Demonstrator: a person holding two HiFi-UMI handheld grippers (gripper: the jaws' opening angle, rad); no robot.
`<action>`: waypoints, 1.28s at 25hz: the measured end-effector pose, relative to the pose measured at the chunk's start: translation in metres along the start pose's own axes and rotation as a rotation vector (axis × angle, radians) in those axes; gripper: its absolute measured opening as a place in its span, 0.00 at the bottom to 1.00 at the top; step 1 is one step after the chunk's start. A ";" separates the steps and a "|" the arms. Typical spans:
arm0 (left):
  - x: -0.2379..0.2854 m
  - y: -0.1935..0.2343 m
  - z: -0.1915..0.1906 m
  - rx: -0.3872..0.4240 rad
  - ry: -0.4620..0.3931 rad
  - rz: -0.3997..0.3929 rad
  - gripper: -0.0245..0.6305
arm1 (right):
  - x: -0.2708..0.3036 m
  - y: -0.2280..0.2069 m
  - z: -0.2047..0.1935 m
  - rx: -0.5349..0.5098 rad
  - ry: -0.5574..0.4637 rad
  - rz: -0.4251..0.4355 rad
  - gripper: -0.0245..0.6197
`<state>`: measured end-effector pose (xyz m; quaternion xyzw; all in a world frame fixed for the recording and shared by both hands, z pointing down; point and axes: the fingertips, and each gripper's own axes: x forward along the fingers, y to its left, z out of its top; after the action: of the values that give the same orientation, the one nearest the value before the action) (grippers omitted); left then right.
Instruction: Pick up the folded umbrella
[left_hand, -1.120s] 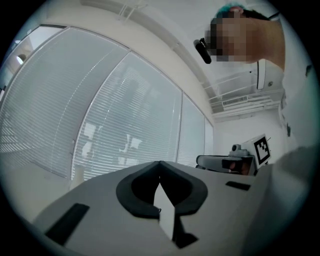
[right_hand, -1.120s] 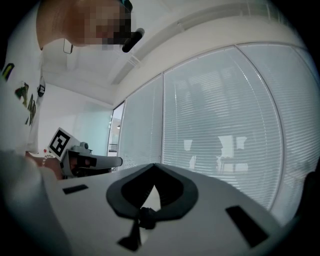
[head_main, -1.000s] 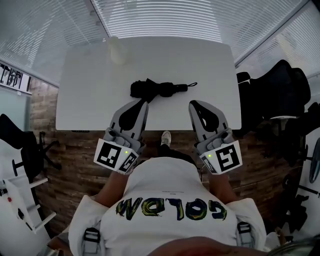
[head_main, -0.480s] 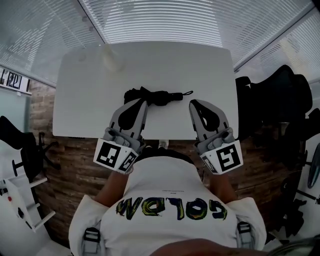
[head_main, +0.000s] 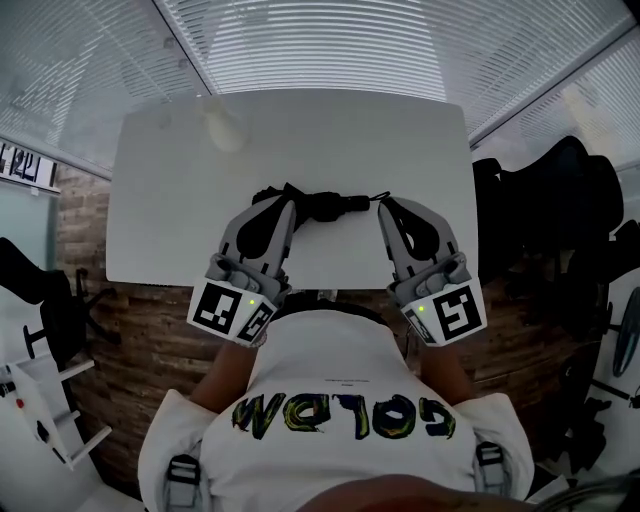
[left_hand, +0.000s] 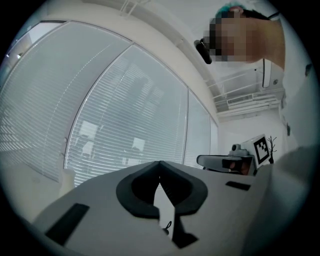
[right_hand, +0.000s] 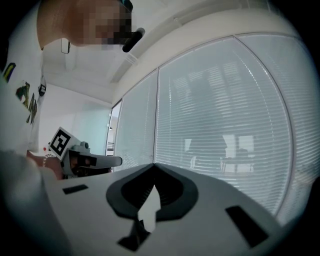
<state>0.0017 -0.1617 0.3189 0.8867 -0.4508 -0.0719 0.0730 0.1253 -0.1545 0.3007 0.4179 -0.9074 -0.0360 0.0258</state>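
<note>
The folded black umbrella (head_main: 325, 205) lies across the near middle of the white table (head_main: 400, 140), its strap end (head_main: 377, 197) pointing right. My left gripper (head_main: 291, 203) is shut, held level, and its tip covers the umbrella's left part. On the right, the shut right gripper (head_main: 381, 206) has its tip just beside the strap end. In the left gripper view the jaws (left_hand: 159, 163) meet at the tip, and a sliver of table with the strap (left_hand: 167, 226) shows through the gap. The right gripper view has its jaws (right_hand: 153, 164) closed with nothing between them.
A pale translucent cup (head_main: 222, 125) stands at the table's far left. Black office chairs (head_main: 545, 190) crowd the right side of the table. Window blinds (head_main: 320, 45) close off the far side. A white rack (head_main: 40, 390) stands on the floor at the lower left.
Both grippers have moved forward over the table's front edge. The umbrella, clear of them before, now lies at their tips, with the left tip overlapping it.
</note>
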 end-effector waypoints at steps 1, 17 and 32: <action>0.000 0.004 0.001 0.002 0.000 -0.003 0.05 | 0.005 0.001 0.001 -0.001 -0.002 0.001 0.05; -0.002 0.075 0.008 -0.005 0.003 -0.028 0.05 | 0.072 0.024 0.002 -0.025 -0.006 -0.015 0.05; -0.004 0.089 0.010 -0.015 0.003 -0.033 0.05 | 0.100 0.043 -0.041 -0.071 0.131 0.048 0.16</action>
<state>-0.0731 -0.2111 0.3267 0.8935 -0.4356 -0.0750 0.0792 0.0312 -0.2046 0.3468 0.3962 -0.9117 -0.0401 0.1009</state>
